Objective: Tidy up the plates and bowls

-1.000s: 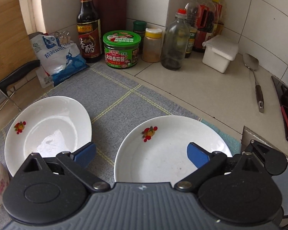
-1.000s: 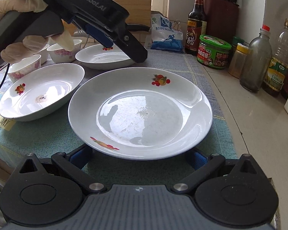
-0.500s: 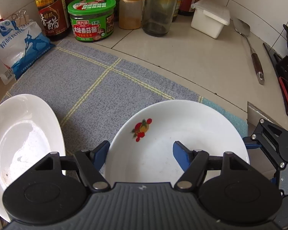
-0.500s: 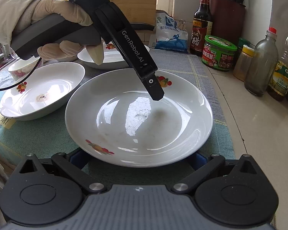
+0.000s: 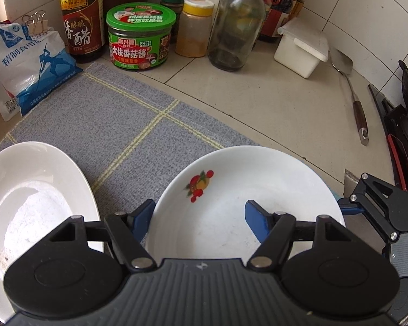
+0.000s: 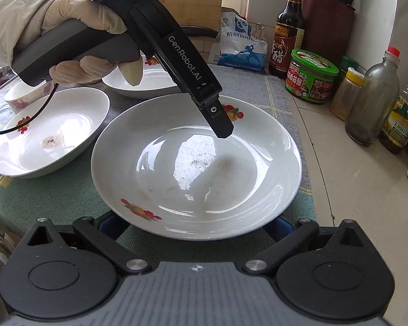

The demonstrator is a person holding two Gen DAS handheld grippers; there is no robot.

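Our left gripper (image 5: 198, 214) jaws straddle the big plate's (image 6: 195, 168) far rim on the desk mat (image 5: 117, 125), partly closed, contact unclear. Right gripper (image 6: 195, 224) jaws spread wide under the near rim, presumably for a two-sided lift.

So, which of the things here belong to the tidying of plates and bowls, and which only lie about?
For the job:
- big plate
- side plate
- far plate
- small bowl

Lying about:
- salt bag
- vinegar bottle
- green jar
- spice jar
- glass bottle
- white box
- spatula
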